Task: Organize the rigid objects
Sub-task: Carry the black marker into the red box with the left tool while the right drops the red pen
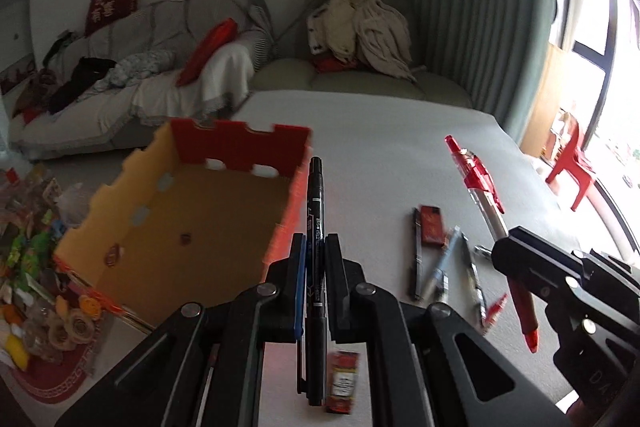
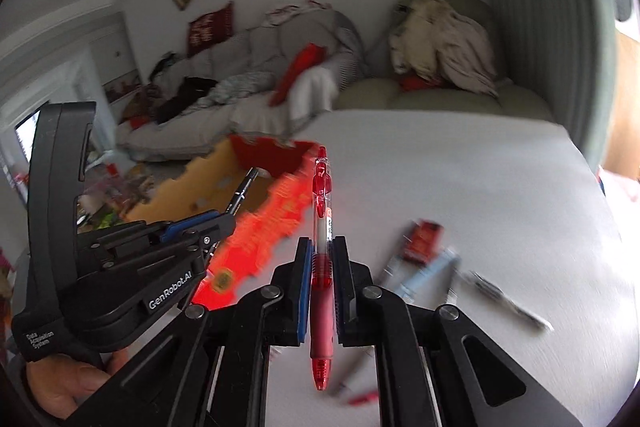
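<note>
- Black two-finger left gripper (image 1: 316, 255) sits closest to its own lens, its blue-padded jaws clamped on a slim black plastic marker pen (image 1: 315, 227) at about mid-barrel; the pen runs lengthways between the fingers, its tip pointing out toward the box.
- Black two-finger right gripper (image 2: 322, 259) is likewise closed on a red translucent click pen with a rubbery grip sleeve (image 2: 322, 267), pinched where the clear barrel meets the red sleeve.
- Both pens are off the table, in the air beside the box.
- Handling, as I judge it: both pens are light, stiff and thin, so little force holds them. The smooth round barrels could swivel or slide in the pads. The soft sleeve gives the surest hold. A grip near the middle keeps either pen from tipping.
- Open cardboard box with red outer walls and a tan inside (image 1: 240, 143) stands on the pale grey table top (image 1: 380, 131), left of the loose items. Its floor looks nearly bare, with only a few small dark marks I cannot identify.
- On the table lie a small red packet (image 1: 432, 225), a light blue pen (image 1: 442, 267) and other thin pens, close together. A second small red packet (image 1: 342, 383) lies under the left gripper.
</note>
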